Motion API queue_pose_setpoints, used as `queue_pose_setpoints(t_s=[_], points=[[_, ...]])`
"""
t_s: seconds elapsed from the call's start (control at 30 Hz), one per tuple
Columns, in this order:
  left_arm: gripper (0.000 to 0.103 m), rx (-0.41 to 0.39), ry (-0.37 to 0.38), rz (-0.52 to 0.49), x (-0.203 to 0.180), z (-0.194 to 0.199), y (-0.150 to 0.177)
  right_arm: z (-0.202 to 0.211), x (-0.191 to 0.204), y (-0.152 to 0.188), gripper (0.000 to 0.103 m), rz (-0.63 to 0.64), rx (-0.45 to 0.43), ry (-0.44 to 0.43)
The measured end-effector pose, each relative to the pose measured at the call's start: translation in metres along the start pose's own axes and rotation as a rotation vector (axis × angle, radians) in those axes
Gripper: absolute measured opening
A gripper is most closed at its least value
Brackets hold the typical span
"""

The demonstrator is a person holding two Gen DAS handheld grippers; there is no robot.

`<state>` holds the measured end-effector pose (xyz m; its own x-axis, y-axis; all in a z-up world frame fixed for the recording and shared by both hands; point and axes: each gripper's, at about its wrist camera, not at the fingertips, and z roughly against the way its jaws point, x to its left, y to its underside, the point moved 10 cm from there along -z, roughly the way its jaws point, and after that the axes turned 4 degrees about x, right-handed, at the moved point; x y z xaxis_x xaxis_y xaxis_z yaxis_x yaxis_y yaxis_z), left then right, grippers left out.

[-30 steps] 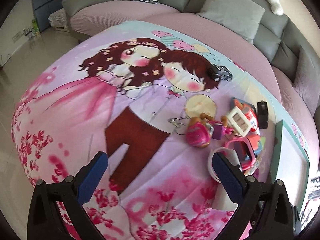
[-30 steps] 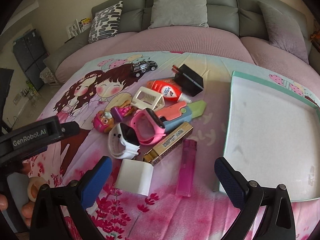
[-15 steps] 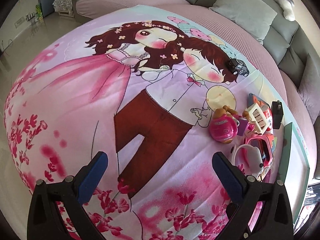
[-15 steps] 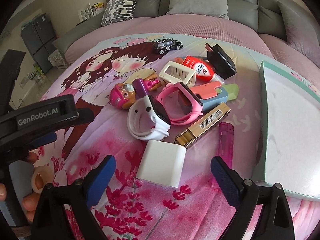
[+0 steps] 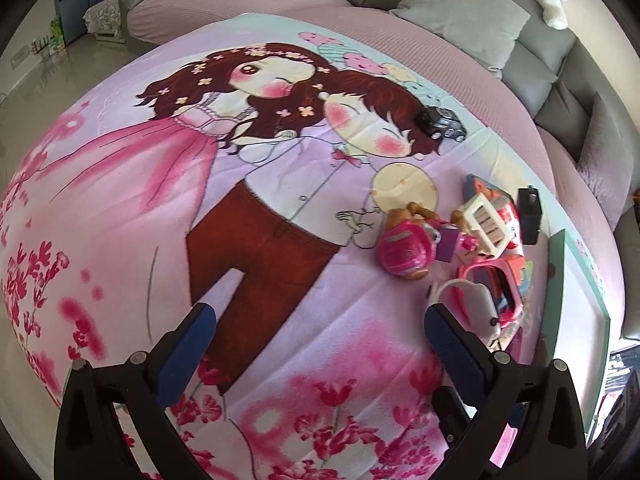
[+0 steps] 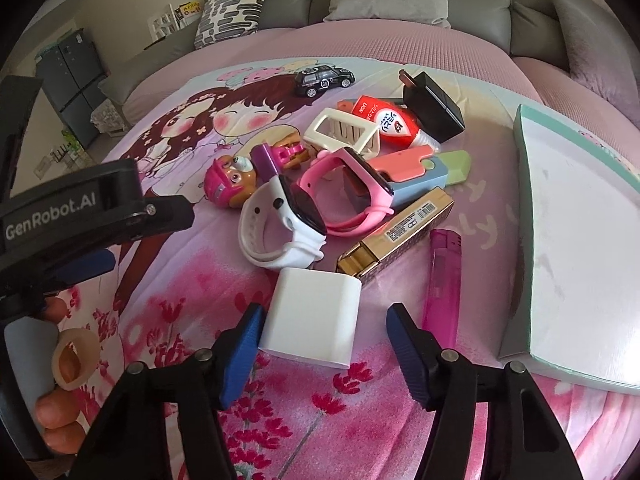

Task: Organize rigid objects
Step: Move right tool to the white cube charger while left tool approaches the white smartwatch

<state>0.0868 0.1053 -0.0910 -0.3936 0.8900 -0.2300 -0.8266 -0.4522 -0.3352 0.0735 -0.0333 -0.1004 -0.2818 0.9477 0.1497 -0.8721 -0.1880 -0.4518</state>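
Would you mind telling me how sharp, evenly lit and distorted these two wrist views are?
Left wrist: strong fisheye bulge, dark vignette corners, the blanket evenly daylit, the toy car slightly soft. Right wrist: same bulge; the white box and pink lighter look sharp, with a washed-out sheen on the tray.

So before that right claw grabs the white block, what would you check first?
1. White block between the right gripper's fingers: ok, jaws closing around it.
2. Pads pressing on the block: not ok, a gap shows on the right side.
3. Nothing else in the closing path: ok, the lighter lies outside the right finger.
4. Tray free to receive it: ok, its visible surface is bare.
5. Left gripper out of the way: ok, open, over bare blanket.
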Motion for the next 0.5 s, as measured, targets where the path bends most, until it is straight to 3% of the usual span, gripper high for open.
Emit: queue_pose_setpoints(t_s=[0.17, 0.5], points=[[0.103, 0.001, 0.033, -0.034, -0.017, 0.000, 0.002, 0.004, -0.005, -0.002, 0.049, -0.031, -0.015, -0.015], [0.103, 0.003, 0.052, -0.052, -0.029, -0.001, 0.004, 0.004, -0.006, -0.004, 0.046, -0.049, -0.026, -0.041]])
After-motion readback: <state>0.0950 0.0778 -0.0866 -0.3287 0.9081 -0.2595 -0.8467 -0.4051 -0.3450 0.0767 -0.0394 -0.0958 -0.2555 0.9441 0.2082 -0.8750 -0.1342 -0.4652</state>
